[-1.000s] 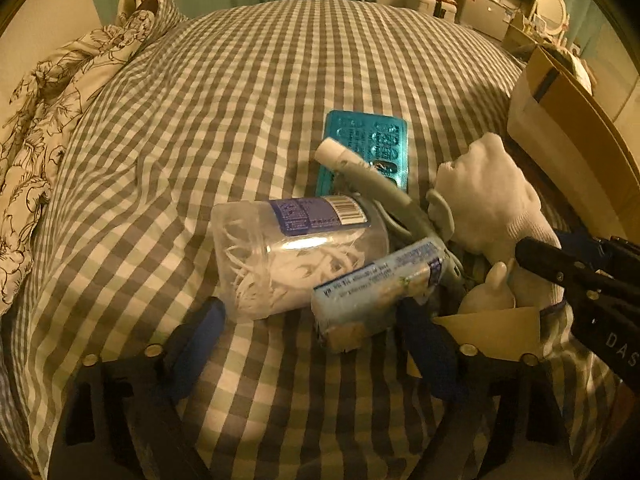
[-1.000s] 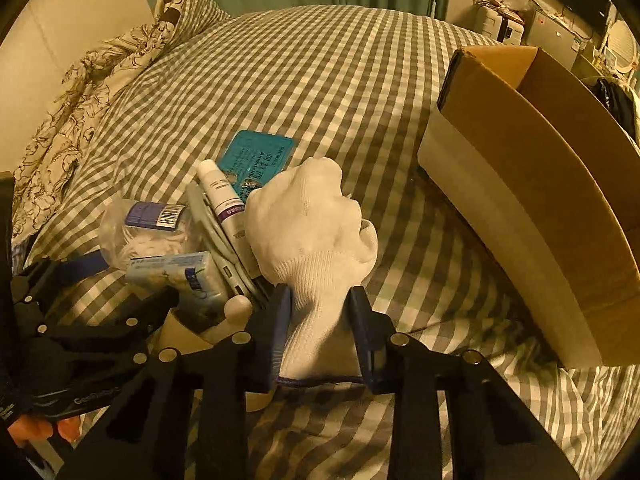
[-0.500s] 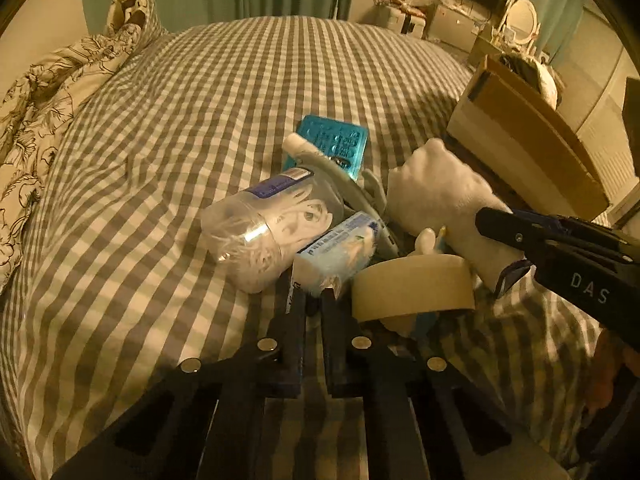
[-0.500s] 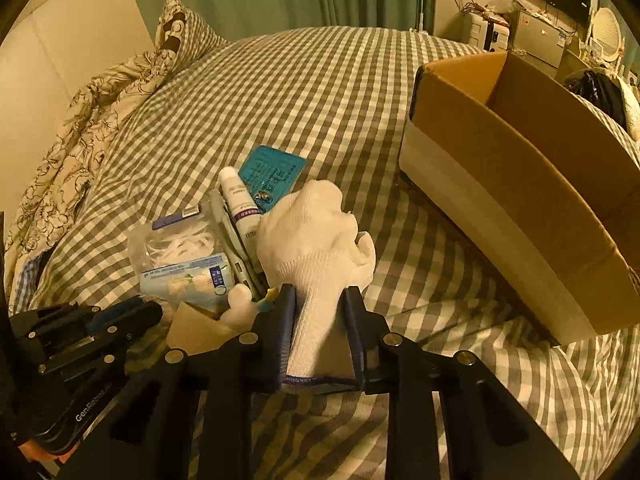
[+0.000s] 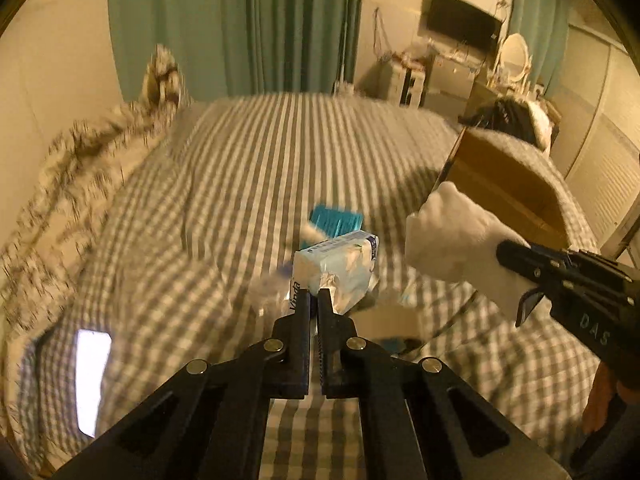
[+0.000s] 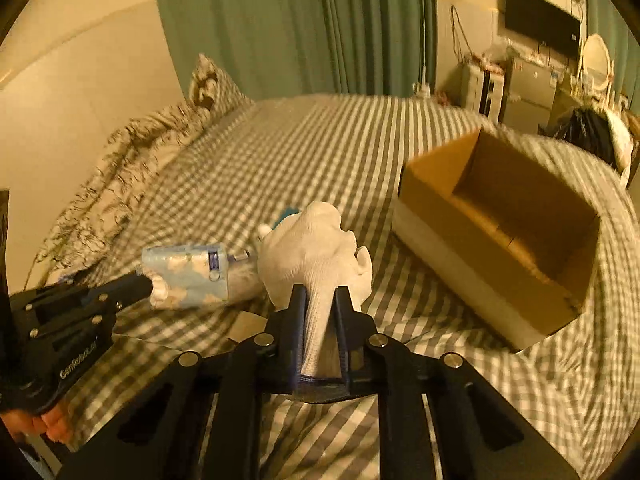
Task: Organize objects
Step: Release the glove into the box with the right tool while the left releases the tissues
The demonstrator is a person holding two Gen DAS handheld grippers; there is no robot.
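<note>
My left gripper [image 5: 314, 294] is shut on the end of a pale blue tissue pack [image 5: 340, 268] and holds it above the checked bed; the pack also shows in the right wrist view [image 6: 188, 276]. My right gripper [image 6: 319, 292] is shut on the cuff of a white glove [image 6: 316, 240], also lifted; the glove shows at the right of the left wrist view [image 5: 452, 240]. An open cardboard box [image 6: 500, 248] stands on the bed to the right of both. A teal blister card [image 5: 336, 220] and a roll of tape [image 5: 384, 322] lie below, blurred.
The grey-and-white checked bed cover [image 6: 280, 152] stretches ahead. A floral duvet [image 5: 68, 184] is bunched along the left edge. Green curtains [image 6: 288, 28] hang behind the bed. Furniture and a wall TV [image 5: 460, 20] stand at the far right.
Both grippers have risen off the bed, the left lifting the tissue pack out of the pile, the right lifting the glove. The box now shows its open inside.
</note>
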